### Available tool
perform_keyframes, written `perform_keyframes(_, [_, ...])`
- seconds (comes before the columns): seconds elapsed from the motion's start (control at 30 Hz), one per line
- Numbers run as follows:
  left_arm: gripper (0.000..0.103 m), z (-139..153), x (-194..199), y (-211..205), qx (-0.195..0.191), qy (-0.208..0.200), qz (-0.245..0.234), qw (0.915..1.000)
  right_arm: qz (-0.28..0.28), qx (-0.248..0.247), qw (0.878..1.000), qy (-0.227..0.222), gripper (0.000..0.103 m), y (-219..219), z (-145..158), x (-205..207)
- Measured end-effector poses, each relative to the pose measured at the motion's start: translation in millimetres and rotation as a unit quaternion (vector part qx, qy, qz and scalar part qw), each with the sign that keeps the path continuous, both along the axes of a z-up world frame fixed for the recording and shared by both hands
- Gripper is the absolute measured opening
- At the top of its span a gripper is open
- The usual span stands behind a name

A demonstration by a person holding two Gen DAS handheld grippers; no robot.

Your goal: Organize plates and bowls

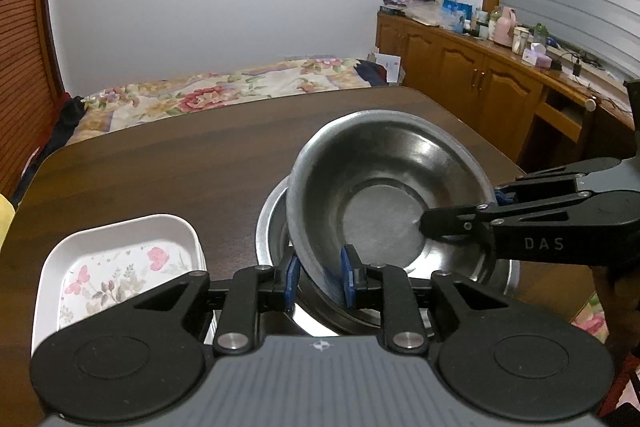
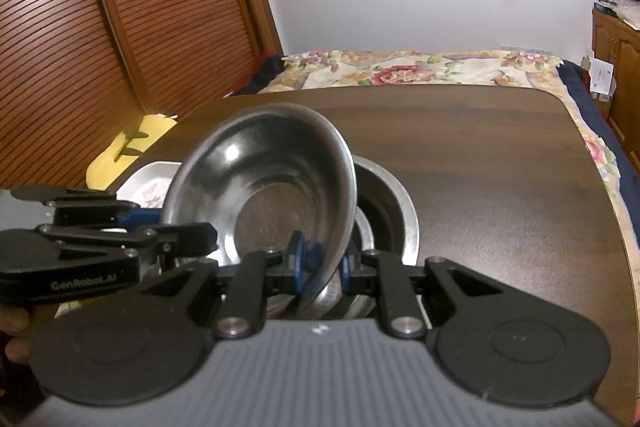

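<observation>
Both my jaws clenched on the bowl [image 1: 384, 195] rim: L gripper [image 1: 320, 277] near edge, R gripper [image 2: 320, 267] opposite. Bowl tilted, partly nested in lower bowl [image 2: 390, 203] ahead on bench [image 1: 160, 163]. Next: level it, seat it, let go.

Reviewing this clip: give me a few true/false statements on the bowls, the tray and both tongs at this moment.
1. Both the left tongs and the right tongs grip the upper steel bowl by its rim. True.
2. The upper steel bowl sits level. False: it is tilted.
3. A second steel bowl lies beneath it on the table. True.
4. The floral tray holds a bowl. False: nothing is in it.
5. The floral tray is round. False: it is rectangular with rounded corners.
</observation>
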State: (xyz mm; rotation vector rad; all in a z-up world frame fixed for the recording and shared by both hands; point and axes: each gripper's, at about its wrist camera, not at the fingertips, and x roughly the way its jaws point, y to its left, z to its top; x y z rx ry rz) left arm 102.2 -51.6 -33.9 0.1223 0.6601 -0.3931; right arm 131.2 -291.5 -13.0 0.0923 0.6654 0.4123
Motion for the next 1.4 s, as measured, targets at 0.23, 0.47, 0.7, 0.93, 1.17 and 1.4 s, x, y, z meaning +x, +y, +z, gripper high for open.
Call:
perform_keyframes(0.23, [0.022, -3.1, -0.7, 0.1, 0.001, -0.002, 0.004, 1.0000, 0.008, -0.042, 0.999, -0.002, 0.019, 3.3, 1.8, 2.3])
perform_keyframes(0.47, [0.022, 0.6, -4.7, 5.9, -0.015, -0.011, 0.011, 0.9998, 0.013, -0.062, 0.998, -0.005, 0.019, 6.5, 2.0, 9.2])
perform_keyframes(0.7, [0.022, 14.0, -10.9, 20.8, -0.039, -0.031, 0.025, 0.9984, 0.017, -0.071, 0.997, -0.007, 0.020, 8.9, 2.9, 16.0])
perform_keyframes(0.93, [0.023, 17.0, -14.5, 29.3, -0.061, -0.052, 0.039, 0.9960, 0.010, -0.059, 0.998, -0.012, 0.022, 6.6, 5.7, 16.7])
perform_keyframes(1.17, [0.051, 13.8, -15.9, 26.6, -0.066, -0.076, 0.049, 0.9937, -0.013, -0.017, 0.999, -0.041, 0.034, -6.3, 16.1, 5.6])
perform_keyframes(1.4, [0.082, 6.9, -21.1, 22.4, -0.069, -0.106, 0.052, 0.9906, -0.032, -0.005, 0.996, -0.086, 0.041, -12.0, 16.8, -12.0])
